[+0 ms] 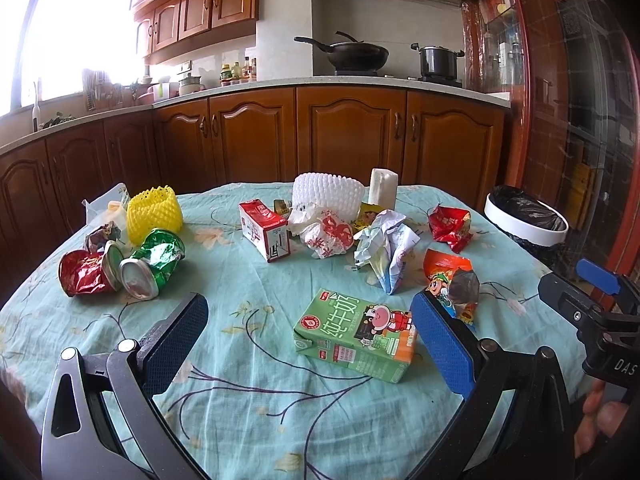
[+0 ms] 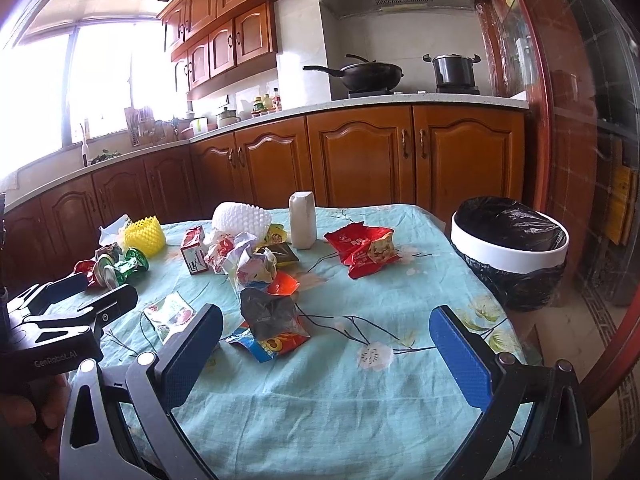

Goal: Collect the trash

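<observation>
A: Progress?
B: None that I can see. Trash all on the desk (image 1: 248, 408): cans, green milk carton (image 1: 354, 334), wrappers. Bin (image 2: 510, 242) beside it.
A: Fingers?
B: Left gripper (image 1: 310, 336) and right gripper (image 2: 326, 350) both spread, holding nothing.

A matt cotton-like tablecloth (image 1: 248, 280) with a printed branch pattern is covering the surface. Two crushed cans (image 1: 120, 268) are showing glossy, crinkled metal. The green milk carton (image 1: 354, 336) is looking like smooth coated paper. The yellow net sleeve (image 1: 154, 216) and the white one (image 1: 328, 196) are showing soft foam mesh. The snack wrappers (image 2: 362, 250) are gleaming like shiny foil plastic. The tool fingers (image 1: 442, 344) are wearing rough, dotted blue pads. The bin (image 2: 510, 246) is carrying a glossy black plastic liner under a smooth white rim. The cupboards (image 2: 360, 156) are showing varnished wood.
</observation>
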The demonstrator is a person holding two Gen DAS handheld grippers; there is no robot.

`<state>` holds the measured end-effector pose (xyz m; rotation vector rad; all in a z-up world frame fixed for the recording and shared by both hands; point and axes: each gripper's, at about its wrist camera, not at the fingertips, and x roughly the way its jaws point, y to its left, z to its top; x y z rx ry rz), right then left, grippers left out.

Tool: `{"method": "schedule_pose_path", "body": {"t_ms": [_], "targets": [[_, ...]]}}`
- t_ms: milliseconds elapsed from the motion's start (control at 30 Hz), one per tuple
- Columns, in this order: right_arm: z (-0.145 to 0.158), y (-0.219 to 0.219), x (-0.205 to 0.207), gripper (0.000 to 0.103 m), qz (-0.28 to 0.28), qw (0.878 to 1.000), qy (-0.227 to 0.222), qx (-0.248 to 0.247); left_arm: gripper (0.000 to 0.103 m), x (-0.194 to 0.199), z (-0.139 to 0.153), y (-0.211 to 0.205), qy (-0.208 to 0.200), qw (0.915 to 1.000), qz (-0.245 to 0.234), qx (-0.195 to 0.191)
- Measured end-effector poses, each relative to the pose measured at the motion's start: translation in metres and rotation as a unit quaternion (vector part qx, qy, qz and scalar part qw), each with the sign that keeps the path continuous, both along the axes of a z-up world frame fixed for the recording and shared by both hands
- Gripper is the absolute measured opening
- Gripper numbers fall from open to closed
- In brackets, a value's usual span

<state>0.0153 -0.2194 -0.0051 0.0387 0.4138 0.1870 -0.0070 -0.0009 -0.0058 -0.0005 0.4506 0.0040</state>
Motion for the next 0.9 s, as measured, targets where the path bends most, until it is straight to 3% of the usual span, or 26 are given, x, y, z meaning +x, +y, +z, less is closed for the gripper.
{"method": "schedule_pose_path", "body": {"t_ms": [900], "targets": [[-0.0001,0.0027,0.0030,0.103,0.023,1.000,0.005,0.014,0.103,0.0017,0.0006,-0.0008,0.006,1.0000,-0.005,-0.001]]}}
